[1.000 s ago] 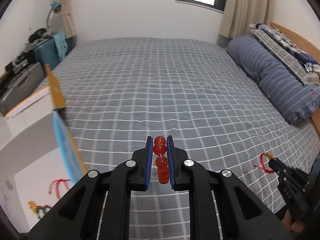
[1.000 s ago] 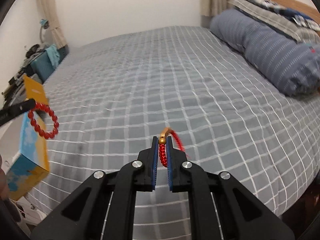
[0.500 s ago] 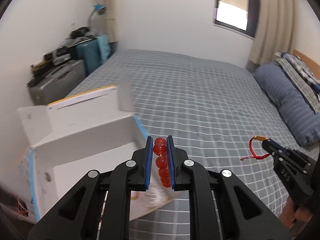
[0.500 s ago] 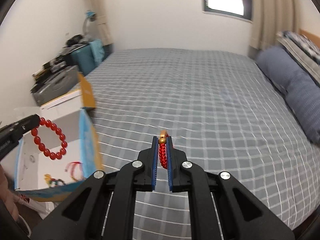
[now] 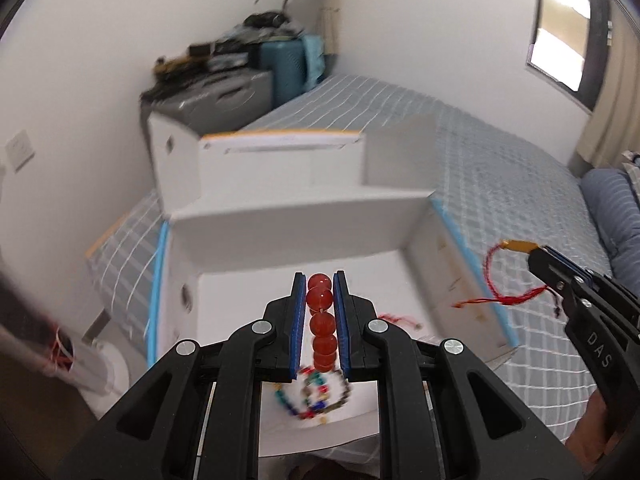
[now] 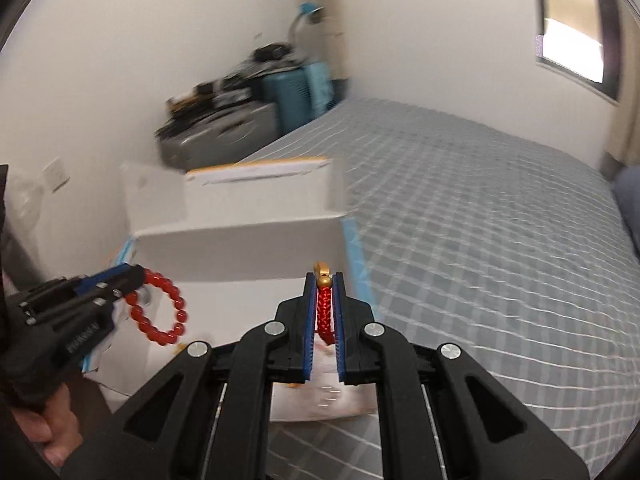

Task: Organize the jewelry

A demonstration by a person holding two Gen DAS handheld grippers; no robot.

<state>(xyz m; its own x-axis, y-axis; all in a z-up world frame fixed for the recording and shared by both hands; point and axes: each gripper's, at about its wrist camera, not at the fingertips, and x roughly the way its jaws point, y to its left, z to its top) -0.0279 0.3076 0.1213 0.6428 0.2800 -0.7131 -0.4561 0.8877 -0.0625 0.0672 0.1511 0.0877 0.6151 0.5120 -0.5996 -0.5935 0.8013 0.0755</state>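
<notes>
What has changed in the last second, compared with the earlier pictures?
Both grippers swung left from the bed toward the open white box; the left gripper now hangs over its inside. Unchanged: it stays shut on the red bead bracelet, the right gripper on the red cord bracelet.

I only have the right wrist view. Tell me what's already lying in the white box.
Observer: A multicoloured bead bracelet lies on the floor of the white box, just below the left gripper.
Operator: Report anything else in there.
Observer: A thin red string piece lies further right on the floor.
Operator: Now place my red cord bracelet.
Observer: The red cord bracelet hangs from the right gripper beside the box's blue-edged right wall; whether it's inside, I can't tell.
</notes>
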